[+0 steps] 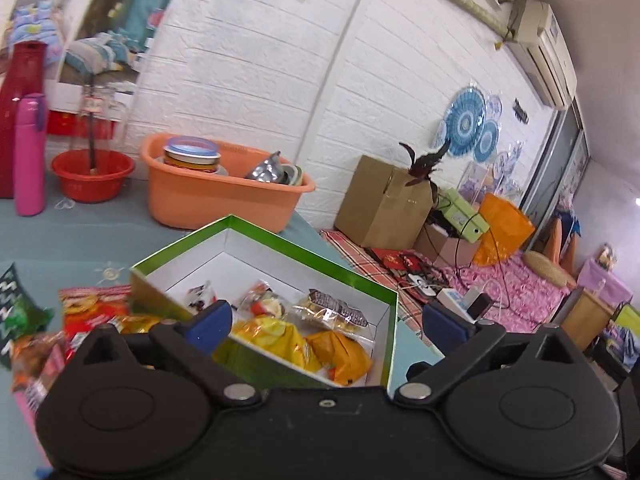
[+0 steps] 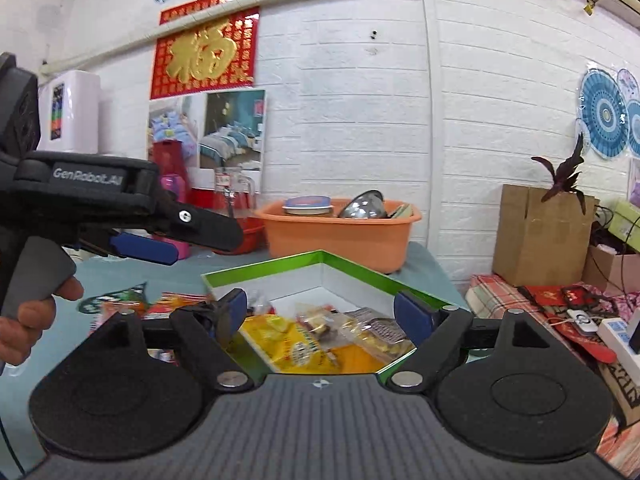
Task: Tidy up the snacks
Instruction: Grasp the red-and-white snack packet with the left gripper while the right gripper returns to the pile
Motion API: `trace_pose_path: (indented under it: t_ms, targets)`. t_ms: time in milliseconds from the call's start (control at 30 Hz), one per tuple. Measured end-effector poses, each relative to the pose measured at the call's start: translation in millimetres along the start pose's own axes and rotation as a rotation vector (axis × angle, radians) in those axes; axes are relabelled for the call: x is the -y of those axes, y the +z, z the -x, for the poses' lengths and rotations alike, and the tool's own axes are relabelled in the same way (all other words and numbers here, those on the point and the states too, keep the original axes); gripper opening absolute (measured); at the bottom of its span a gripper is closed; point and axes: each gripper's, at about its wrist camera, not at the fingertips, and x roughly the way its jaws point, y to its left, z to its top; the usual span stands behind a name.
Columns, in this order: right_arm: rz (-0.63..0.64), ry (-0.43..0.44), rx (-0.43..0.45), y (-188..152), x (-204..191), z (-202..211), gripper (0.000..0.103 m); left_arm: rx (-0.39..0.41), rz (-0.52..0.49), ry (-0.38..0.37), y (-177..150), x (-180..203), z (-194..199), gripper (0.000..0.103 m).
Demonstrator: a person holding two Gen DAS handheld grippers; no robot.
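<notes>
Both tools hang wide apart, nothing between the pads: left gripper [image 1: 326, 320], right gripper [image 2: 320, 314]. Just past them the green box [image 1: 394, 320] sits on the table, yellow packet [image 1: 276, 338] and clear-wrapped pastry [image 1: 332, 312] inside. Loose red packets [image 1: 96, 308] lie beside it at left. They look light, crinkly, slippery and crushable, so pinch a sealed edge. Farther back, the orange tub [image 1: 224, 204].

The left gripper [image 1: 326, 320] hangs above the green-rimmed box [image 1: 352, 268] with its blue-padded jaws spread wide and nothing between them. Inside the box lie yellow and orange snack packets [image 1: 280, 338] and a clear-wrapped pastry [image 1: 332, 310]. More red packets [image 1: 94, 306] sit outside it on the left, blurred, perhaps crisps. Behind stands an orange tub [image 1: 212, 200] holding dishes.
</notes>
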Motion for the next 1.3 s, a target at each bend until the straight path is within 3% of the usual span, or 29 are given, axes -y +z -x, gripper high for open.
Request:
trace_pose_path:
  t_ms: [200, 433, 667, 867, 900, 933, 1067, 1133, 1200, 1300]
  targets:
    - [-0.001, 0.061, -0.043, -15.2, -26.8, 16.9, 0.103, 0.026, 0.030, 0.058, -32.4, -14.0, 47.5, 0.103]
    - [-0.013, 0.176, -0.183, -46.4, -63.8, 6.4, 0.103, -0.010, 0.116, 0.127, -83.1, -44.3, 76.7, 0.103]
    - [0.001, 0.238, -0.253, -58.2, -91.2, -1.9, 0.103, 0.002, 0.178, 0.190, -90.4, -79.2, 75.8, 0.103]
    - [-0.001, 0.213, -0.270, -59.5, -92.8, -0.2, 0.103, -0.050, 0.193, 0.174, -87.2, -103.6, 44.8, 0.103]
    - [-0.001, 0.214, -0.273, -60.2, -92.7, 0.0, 0.103, -0.073, 0.196, 0.159, -89.3, -105.4, 42.2, 0.100]
    - [-0.002, 0.215, -0.277, -60.7, -93.0, 0.0, 0.103, -0.095, 0.203, 0.126, -93.1, -106.2, 41.7, 0.086]
    - [-0.001, 0.241, -0.307, -64.9, -97.4, -3.8, 0.103, -0.146, 0.204, 0.005, -111.0, -96.0, 51.0, 0.087]
    - [0.010, 0.254, -0.324, -68.1, -101.7, -6.4, 0.103, -0.149, 0.237, -0.036, -116.7, -93.6, 60.4, 0.095]
    - [0.017, 0.268, -0.333, -70.3, -105.8, -7.6, 0.103, -0.122, 0.272, -0.037, -114.9, -95.9, 66.4, 0.103]
    - [0.023, 0.283, -0.339, -70.2, -111.1, -10.8, 0.103, -0.096, 0.294, 0.011, -106.5, -102.2, 65.4, 0.103]
